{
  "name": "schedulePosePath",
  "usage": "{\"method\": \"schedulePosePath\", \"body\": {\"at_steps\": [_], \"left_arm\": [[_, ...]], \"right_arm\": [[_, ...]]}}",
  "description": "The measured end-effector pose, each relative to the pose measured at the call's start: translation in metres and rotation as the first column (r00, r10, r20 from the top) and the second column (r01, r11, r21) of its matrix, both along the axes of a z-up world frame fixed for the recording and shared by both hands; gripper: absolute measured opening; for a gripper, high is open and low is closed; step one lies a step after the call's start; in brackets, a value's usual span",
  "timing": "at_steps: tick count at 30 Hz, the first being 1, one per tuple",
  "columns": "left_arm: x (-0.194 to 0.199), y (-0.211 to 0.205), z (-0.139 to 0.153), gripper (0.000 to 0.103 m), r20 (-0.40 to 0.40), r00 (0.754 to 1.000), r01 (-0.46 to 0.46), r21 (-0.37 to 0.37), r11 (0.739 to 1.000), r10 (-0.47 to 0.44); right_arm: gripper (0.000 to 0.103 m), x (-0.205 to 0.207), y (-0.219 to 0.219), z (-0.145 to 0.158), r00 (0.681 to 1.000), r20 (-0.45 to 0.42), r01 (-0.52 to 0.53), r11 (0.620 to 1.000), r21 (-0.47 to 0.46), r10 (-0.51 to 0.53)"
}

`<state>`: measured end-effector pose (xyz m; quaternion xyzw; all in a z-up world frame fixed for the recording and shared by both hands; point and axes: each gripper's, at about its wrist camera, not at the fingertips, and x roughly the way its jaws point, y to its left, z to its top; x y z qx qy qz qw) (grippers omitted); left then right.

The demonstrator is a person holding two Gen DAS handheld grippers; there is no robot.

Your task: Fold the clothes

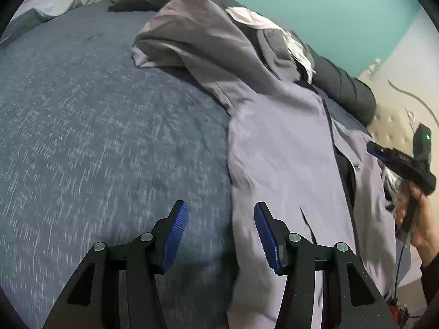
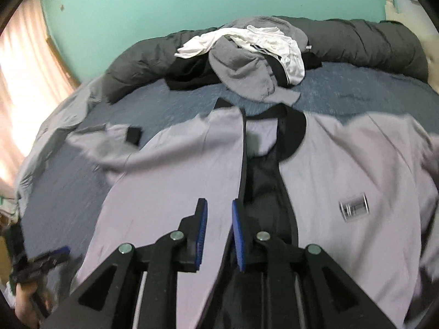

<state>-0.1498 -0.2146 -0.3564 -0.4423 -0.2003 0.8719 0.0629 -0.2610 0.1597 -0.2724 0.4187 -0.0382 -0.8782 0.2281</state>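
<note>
A lilac jacket (image 2: 343, 164) with a black collar and dark lining lies front-open on the blue bedspread (image 2: 63, 192). My right gripper (image 2: 218, 201) hovers over the inner edge of its left front panel. Its jaws stand a narrow gap apart and nothing is pinched between the pads. My left gripper (image 1: 221, 205) is open and empty, above the spot where the jacket (image 1: 274, 142) meets the bedspread (image 1: 96, 137). From the left wrist, the right gripper (image 1: 384, 155) shows at the far right in a hand (image 1: 422, 227). The left gripper (image 2: 52, 257) appears low left in the right wrist view.
A heap of grey and white clothes (image 2: 247, 54) sits behind the jacket, against a rolled dark grey duvet (image 2: 370, 41). The grey garment (image 1: 192, 35) drapes towards the bed's middle. Pillows (image 1: 55, 0) lie far left. A curtain (image 2: 19, 68) and a teal wall (image 2: 164, 0) border the bed.
</note>
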Motion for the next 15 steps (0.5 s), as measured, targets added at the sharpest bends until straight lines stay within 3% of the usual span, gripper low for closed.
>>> {"method": "schedulePosePath", "body": {"at_steps": [4,10,15], "left_arm": [[0.025,0.015,0.006,0.055,0.025,0.999,0.031,-0.006,0.999,-0.031],[0.054,0.039,0.008,0.055,0.102,0.991,0.087,-0.028,0.996,-0.084],[0.082,0.047,0.007,0.055,0.163,0.982,0.103,-0.045,0.994,-0.094]], "right_arm": [[0.021,0.053,0.025,0.0,1.0,0.005,-0.002,1.0,-0.02,0.002],[0.028,0.11,0.062,-0.015,0.993,0.093,0.084,0.982,-0.169,-0.069],[0.029,0.146,0.073,-0.023,0.993,0.106,0.072,0.974,-0.217,-0.05]]}}
